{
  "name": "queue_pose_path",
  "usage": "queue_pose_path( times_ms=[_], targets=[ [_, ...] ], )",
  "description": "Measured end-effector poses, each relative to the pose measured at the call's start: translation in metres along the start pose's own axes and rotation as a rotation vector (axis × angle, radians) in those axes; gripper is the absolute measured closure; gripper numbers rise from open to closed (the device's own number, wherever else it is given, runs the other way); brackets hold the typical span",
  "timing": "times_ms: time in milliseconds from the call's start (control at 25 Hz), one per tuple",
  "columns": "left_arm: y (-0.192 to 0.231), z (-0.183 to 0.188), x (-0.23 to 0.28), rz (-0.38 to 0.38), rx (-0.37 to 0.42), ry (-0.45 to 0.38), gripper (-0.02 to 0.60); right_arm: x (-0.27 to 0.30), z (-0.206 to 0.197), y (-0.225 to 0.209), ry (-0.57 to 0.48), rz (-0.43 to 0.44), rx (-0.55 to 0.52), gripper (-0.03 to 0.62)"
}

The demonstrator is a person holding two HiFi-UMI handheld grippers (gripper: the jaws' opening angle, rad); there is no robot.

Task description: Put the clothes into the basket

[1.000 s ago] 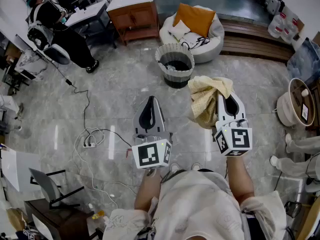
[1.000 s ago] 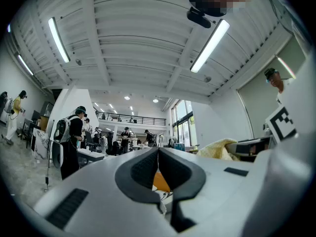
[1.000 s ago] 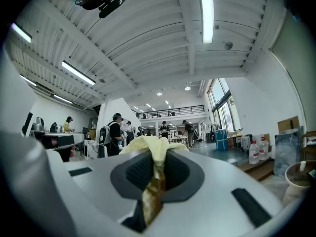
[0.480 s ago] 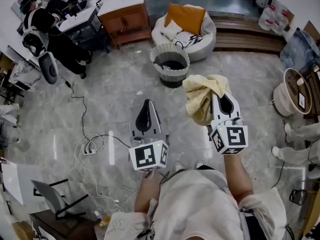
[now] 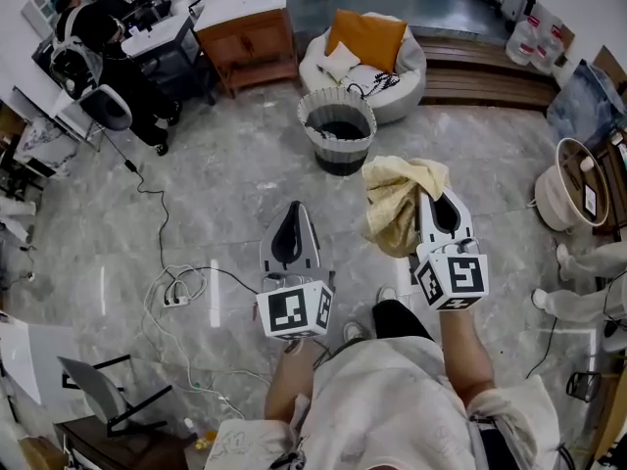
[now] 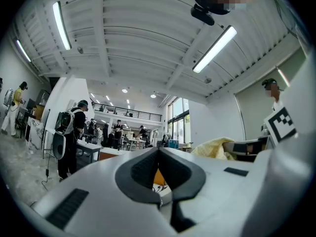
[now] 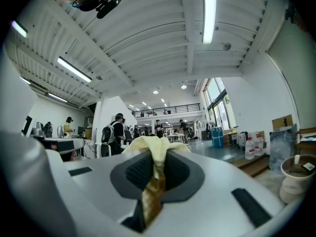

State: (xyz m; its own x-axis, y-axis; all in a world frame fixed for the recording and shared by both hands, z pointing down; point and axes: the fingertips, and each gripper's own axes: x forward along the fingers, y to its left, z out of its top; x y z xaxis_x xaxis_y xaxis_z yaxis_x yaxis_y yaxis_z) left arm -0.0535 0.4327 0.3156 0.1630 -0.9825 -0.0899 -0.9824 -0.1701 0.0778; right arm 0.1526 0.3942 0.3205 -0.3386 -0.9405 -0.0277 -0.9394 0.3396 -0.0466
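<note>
Grey marble floor surrounds the basket (image 5: 307, 116) at upper centre, with something dark inside. At centre right, short of it, the right gripper (image 5: 434, 196) clamps a yellow cloth (image 5: 395, 202). The left gripper (image 5: 293, 210) is closed and empty. The drop remains.

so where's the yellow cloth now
Head view, right of centre: the crumpled yellow cloth is clamped in the right gripper, near the round grey ribbed basket.
</note>
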Motion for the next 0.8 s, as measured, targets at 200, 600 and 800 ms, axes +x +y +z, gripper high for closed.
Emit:
queue_pose_path(
  times_ms=[200,600,800],
  targets=[
    [0.013,-0.005,0.017,0.015,-0.002,0.008,0.577,0.026,-0.004,-0.002,-0.004,0.003,0.012,0.577],
    [0.024,0.003,0.099,0.045,0.009,-0.020,0.577,0.111,0.002,-0.035,-0.026,0.038,0.049,0.577],
    [0.019,0.003,0.155,0.057,-0.004,-0.010,0.578,0.157,0.005,-0.069,-0.017,0.047,0.064,0.577]
  ],
)
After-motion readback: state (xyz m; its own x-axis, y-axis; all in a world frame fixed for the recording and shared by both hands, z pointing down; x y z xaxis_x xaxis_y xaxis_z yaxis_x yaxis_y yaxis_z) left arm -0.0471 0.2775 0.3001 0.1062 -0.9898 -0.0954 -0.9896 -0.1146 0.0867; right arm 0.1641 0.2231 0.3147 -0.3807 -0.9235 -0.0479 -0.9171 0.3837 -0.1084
